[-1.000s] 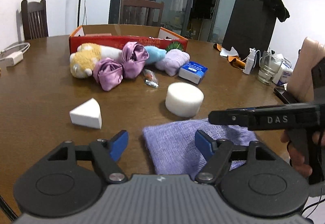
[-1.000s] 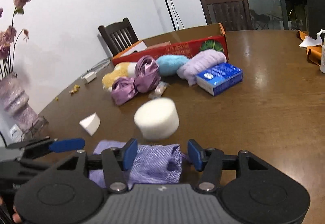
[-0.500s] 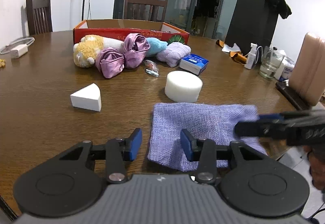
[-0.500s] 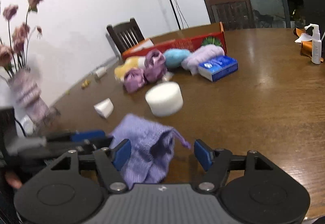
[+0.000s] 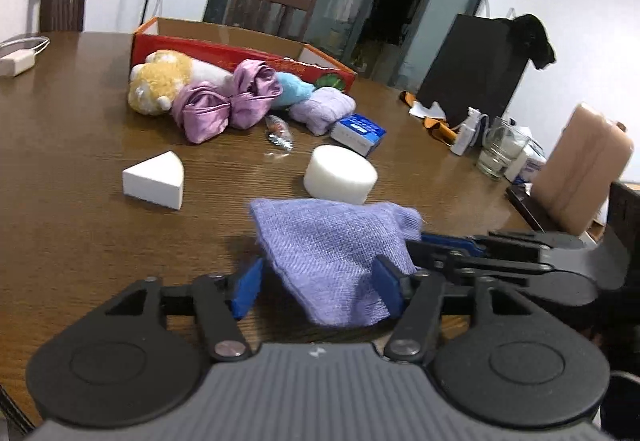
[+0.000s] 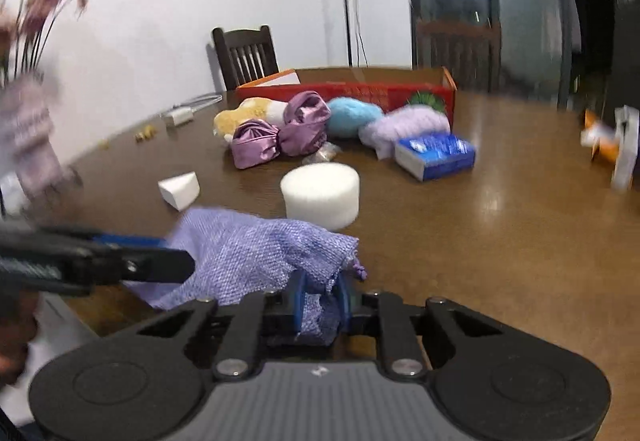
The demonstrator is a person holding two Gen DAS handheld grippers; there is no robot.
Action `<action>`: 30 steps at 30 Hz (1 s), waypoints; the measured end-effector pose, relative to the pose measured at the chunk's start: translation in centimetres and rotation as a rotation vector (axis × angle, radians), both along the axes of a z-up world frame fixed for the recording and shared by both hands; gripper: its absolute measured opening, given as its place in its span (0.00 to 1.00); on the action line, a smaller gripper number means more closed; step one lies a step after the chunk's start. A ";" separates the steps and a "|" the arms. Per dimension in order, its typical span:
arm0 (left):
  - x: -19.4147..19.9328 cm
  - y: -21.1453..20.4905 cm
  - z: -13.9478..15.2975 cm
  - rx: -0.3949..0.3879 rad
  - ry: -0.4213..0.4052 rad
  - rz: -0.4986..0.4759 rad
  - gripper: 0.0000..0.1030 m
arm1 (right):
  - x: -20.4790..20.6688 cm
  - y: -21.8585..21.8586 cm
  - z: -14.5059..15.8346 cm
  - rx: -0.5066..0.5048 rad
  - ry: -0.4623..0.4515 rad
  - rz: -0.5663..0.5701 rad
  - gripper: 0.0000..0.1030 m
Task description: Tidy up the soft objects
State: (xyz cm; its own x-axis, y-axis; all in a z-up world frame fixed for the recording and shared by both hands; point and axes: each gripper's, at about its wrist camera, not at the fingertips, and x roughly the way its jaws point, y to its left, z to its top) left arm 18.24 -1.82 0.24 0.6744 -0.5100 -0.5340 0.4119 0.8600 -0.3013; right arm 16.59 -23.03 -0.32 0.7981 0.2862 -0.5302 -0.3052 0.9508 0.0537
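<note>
A lilac knitted cloth (image 5: 332, 245) hangs bunched near the table's front edge. My right gripper (image 6: 320, 301) is shut on one end of the cloth (image 6: 256, 253) and lifts it. My left gripper (image 5: 316, 283) is open, its blue fingers either side of the hanging cloth. The right gripper also shows in the left wrist view (image 5: 452, 253), coming in from the right. A white round sponge (image 5: 340, 173), a white wedge sponge (image 5: 156, 181), a yellow plush (image 5: 160, 81), two purple satin bundles (image 5: 228, 101), a blue plush (image 5: 294, 89) and a lilac towel roll (image 5: 324, 109) lie beyond.
A red open cardboard box (image 5: 240, 49) stands behind the pile. A blue tissue pack (image 5: 358, 129) and a candy wrapper (image 5: 278, 131) lie on the table. A glass (image 5: 500, 153), bottles and a tan case (image 5: 584, 165) stand right. A flower vase (image 6: 32, 145) stands left.
My right gripper closed on the cloth's end and raised it, so the flat cloth is bunched up. My left gripper opened wider around the cloth.
</note>
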 end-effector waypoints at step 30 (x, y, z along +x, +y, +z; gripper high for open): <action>41.2 -9.3 9.8 0.133 0.051 -0.037 0.19 | 39.5 -3.8 11.4 -0.134 -0.001 -0.050 0.04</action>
State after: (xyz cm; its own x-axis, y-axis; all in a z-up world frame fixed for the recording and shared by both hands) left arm 59.43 -11.09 10.02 0.6263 -0.4570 -0.6316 0.4313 0.8780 -0.2076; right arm 56.05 -26.88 11.09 0.8103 0.1726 -0.5600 -0.2573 0.9634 -0.0755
